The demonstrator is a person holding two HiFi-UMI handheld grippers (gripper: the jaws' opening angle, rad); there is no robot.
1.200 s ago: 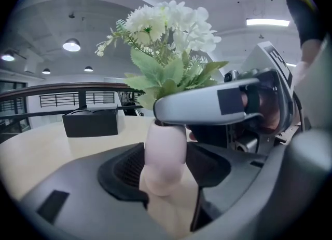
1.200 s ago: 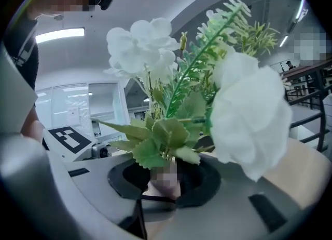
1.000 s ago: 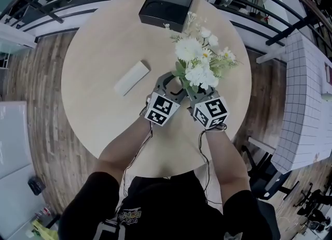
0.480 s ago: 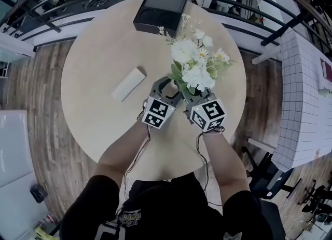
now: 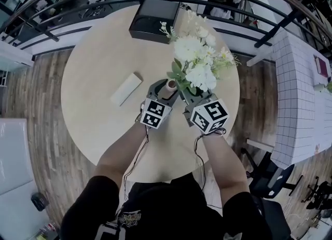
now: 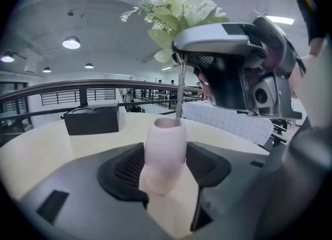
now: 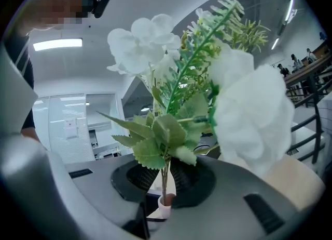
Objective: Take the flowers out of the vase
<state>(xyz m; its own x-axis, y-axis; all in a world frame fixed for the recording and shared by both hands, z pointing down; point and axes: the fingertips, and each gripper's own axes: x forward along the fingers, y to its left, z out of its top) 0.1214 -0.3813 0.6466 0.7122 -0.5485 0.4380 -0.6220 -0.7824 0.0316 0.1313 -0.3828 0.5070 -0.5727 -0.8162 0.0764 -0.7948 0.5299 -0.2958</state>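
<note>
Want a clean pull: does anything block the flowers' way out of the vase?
Nothing visible. The jaws of the right gripper have just been closing on the stems above the vase, held by the left gripper; above the flowers is open air.

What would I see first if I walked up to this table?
A big bunch of white flowers rises over the round table, its stem in a small pink vase. The left hand-held gripper clamps the vase, while the right hand-held gripper, whose jaws have just been closing, pinches the stem above it.
</note>
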